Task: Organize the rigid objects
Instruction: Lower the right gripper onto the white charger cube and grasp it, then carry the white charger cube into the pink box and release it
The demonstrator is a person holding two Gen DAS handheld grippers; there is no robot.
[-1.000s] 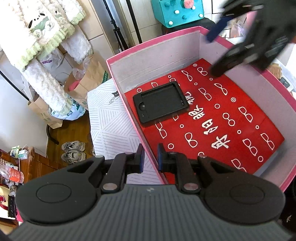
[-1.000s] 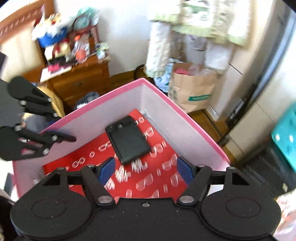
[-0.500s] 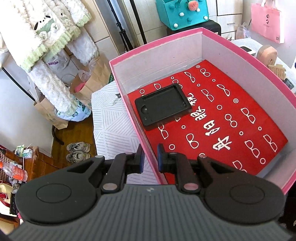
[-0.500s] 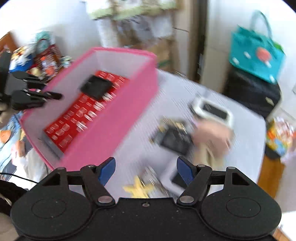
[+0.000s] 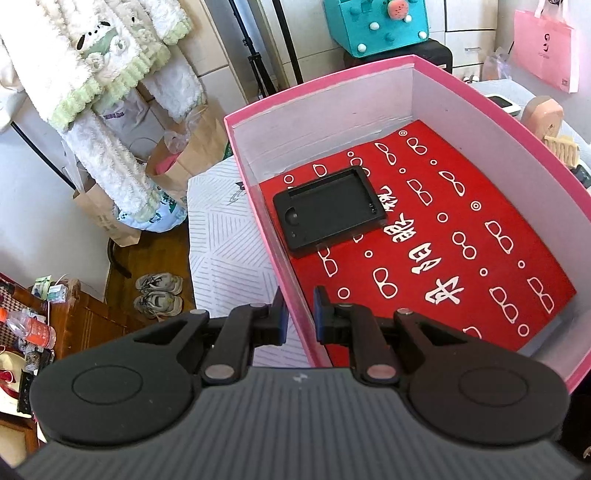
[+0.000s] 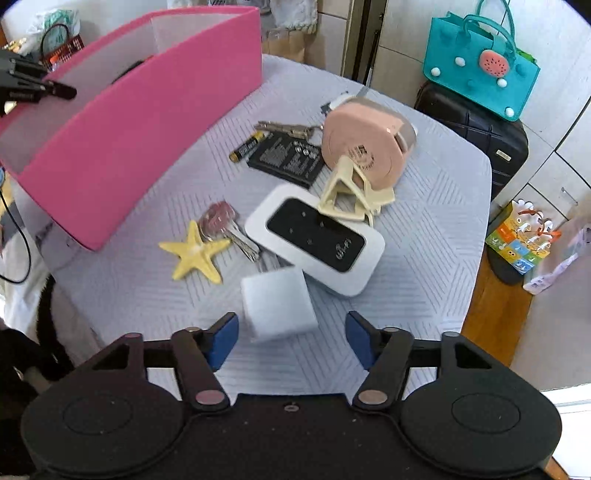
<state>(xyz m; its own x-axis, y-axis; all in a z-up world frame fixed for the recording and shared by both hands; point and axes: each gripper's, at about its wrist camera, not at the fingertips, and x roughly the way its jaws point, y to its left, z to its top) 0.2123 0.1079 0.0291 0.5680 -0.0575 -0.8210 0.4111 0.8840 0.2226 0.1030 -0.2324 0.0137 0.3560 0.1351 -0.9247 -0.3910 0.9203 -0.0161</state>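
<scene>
L hand-held gripper (image 5: 298, 314) pinches pink box (image 5: 288, 314) wall, prob. steadying it; R hand-held gripper (image 6: 291, 341) spread, jaws closing around white cube (image 6: 277, 306), no contact yet, mid-tabletop.

Left wrist view: looking steeply down from close above the near wall of the pink box (image 5: 295, 295), straight into its red-lined inside, with the floor at the left edge. Right wrist view: also tilted steeply down, near the surface (image 6: 424, 258), facing the scattered small items, the white cube (image 6: 277, 306) closest to the lens. Shared by both views: the pink box (image 6: 129, 129), seen here from outside at upper left, and the teal bag (image 6: 476, 66) (image 5: 376, 22) in the background.
</scene>
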